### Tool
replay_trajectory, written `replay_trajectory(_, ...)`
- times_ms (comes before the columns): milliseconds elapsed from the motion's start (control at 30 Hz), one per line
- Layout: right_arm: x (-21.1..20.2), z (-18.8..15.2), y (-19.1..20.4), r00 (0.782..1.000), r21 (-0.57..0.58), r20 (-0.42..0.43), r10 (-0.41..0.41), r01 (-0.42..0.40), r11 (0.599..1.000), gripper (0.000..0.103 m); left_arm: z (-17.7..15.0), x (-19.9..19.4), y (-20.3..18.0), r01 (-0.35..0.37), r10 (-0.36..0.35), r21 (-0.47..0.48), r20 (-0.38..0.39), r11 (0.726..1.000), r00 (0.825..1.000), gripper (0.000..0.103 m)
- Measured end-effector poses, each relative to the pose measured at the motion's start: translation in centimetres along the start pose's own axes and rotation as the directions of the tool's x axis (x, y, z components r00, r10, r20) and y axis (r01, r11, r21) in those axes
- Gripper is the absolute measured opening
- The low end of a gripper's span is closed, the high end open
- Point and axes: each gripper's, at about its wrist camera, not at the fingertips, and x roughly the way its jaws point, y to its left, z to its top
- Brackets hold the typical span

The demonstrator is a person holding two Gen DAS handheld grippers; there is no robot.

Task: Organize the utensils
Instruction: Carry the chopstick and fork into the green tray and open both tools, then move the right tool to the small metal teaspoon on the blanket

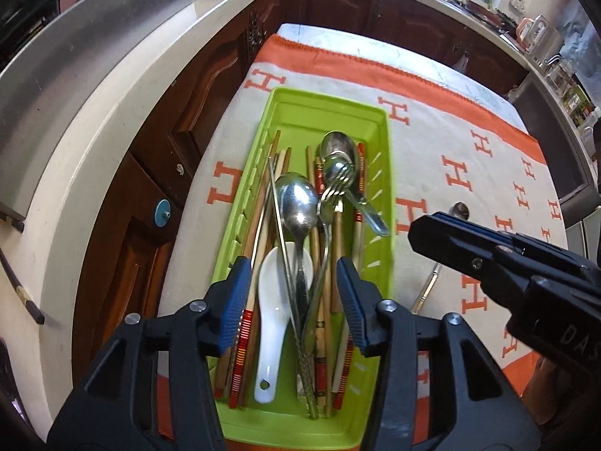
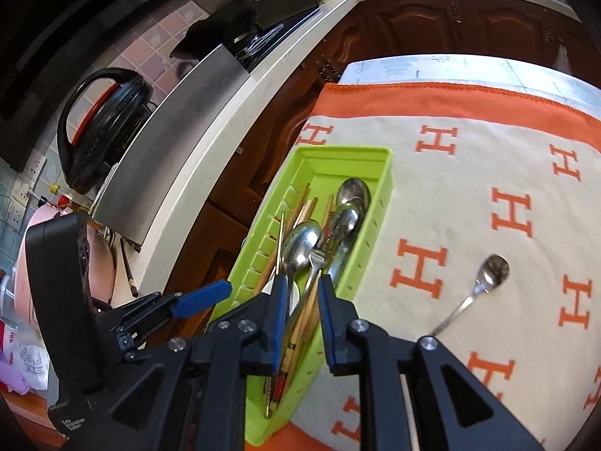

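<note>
Left tool (image 1: pixel 293 300), right tool (image 2: pixel 303 315): black frames, blue ribbed pads, silver screws.

bright daylight | glare on metal spoons (image 1: pixel 298 203) | fisheye bending, dark corners | mostly sharp

Both grippers hang above the green tray (image 1: pixel 330 112), side by side. The left gripper (image 1: pixel 293 293) has its blue-padded jaws spread wide over the tray's near end, gripping nothing. The right gripper (image 2: pixel 302 314) sits just beside it, jaws parted more narrowly, empty too.
</note>
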Motion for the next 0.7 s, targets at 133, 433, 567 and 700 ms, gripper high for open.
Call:
replay_trajectory(133, -1.0, -0.6, -0.7, 1.000, 0.024, 0.009, -0.004, 0.004, 1.000, 0.017, -0.4, -1.1, -0.5, -0.003, 0.003, 0.005, 0.026, 1.000, 1.000, 0.045)
replay_trajectory(433, -3.7, -2.2, -3.5, 0.997, 0.128, 0.039, -0.063, 0.057, 0.990, 0.031, -1.6, -4.0, -2.4, 0.064, -0.064, 0.012, 0.107, 0.998, 0.992, 0.045)
replay_trajectory(567, -4.3, -2.7, -5.6, 0.996, 0.210, 0.033, -0.085, 0.076, 0.975, 0.031, -1.9, -4.7, -3.8, 0.113, -0.115, 0.025, 0.134, 0.993, 0.984, 0.054)
replay_trajectory(700, -3.9, -3.1, -7.6, 0.995, 0.294, 0.006, -0.102, 0.096, 0.951, 0.031, -2.0, -4.1, -5.0, 0.149, -0.154, 0.043, 0.122, 0.988, 0.981, 0.056)
